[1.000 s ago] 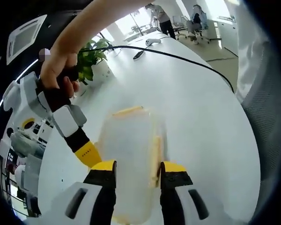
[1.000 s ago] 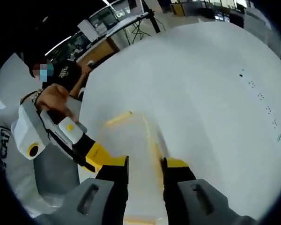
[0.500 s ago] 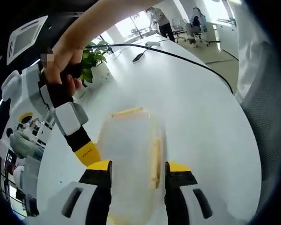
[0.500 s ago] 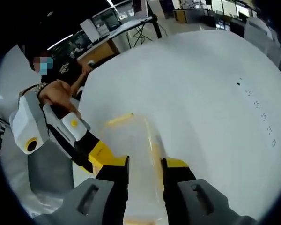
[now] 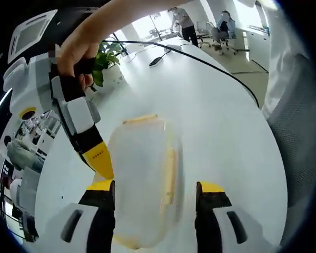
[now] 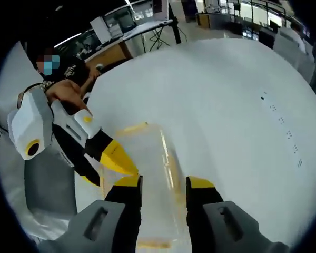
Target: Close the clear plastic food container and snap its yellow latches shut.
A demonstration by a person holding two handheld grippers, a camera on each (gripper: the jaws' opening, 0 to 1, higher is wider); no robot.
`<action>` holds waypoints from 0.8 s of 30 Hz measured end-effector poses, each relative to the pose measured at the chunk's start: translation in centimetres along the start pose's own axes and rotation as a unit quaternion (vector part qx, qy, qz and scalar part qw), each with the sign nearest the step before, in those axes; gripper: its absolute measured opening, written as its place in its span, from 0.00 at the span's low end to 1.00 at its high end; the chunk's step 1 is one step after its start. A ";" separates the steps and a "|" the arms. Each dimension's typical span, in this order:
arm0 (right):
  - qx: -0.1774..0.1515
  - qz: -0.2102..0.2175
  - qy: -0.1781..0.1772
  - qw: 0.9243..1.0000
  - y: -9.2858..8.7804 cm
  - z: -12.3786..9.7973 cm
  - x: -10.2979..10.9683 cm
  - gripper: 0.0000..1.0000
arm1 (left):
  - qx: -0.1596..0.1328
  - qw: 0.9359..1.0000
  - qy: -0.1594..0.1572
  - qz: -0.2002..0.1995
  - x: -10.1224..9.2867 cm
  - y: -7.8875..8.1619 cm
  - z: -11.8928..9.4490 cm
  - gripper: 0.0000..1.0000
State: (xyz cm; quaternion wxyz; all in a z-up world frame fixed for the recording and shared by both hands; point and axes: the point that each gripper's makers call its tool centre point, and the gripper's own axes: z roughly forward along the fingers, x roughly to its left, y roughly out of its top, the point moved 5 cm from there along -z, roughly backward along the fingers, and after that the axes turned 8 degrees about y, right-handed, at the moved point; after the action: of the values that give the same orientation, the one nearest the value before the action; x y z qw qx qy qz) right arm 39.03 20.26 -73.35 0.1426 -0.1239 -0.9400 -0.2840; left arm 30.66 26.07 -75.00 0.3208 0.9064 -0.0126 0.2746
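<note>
Clear container (image 5: 142, 179) on white table (image 5: 221, 126), no legible writing.

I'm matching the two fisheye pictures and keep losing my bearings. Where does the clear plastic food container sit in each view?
Left gripper view: the clear plastic food container lies low in the centre, between that view's own two jaws.
Right gripper view: the container lies low in the centre, between that view's own jaws.
Shared landmark: the white table under it.
</note>
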 end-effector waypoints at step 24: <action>0.011 -0.068 -0.046 0.997 -1.0 -1.5 2.3 0.56 | 0.023 0.999 -0.017 -0.022 1.7 -1.6 -1.4 0.81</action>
State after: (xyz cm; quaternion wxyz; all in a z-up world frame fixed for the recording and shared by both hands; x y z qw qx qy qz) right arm 36.89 18.94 -71.90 0.0808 -0.0708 -0.9550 -0.2765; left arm 31.77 28.38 -74.13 0.3056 0.9180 0.0081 0.2527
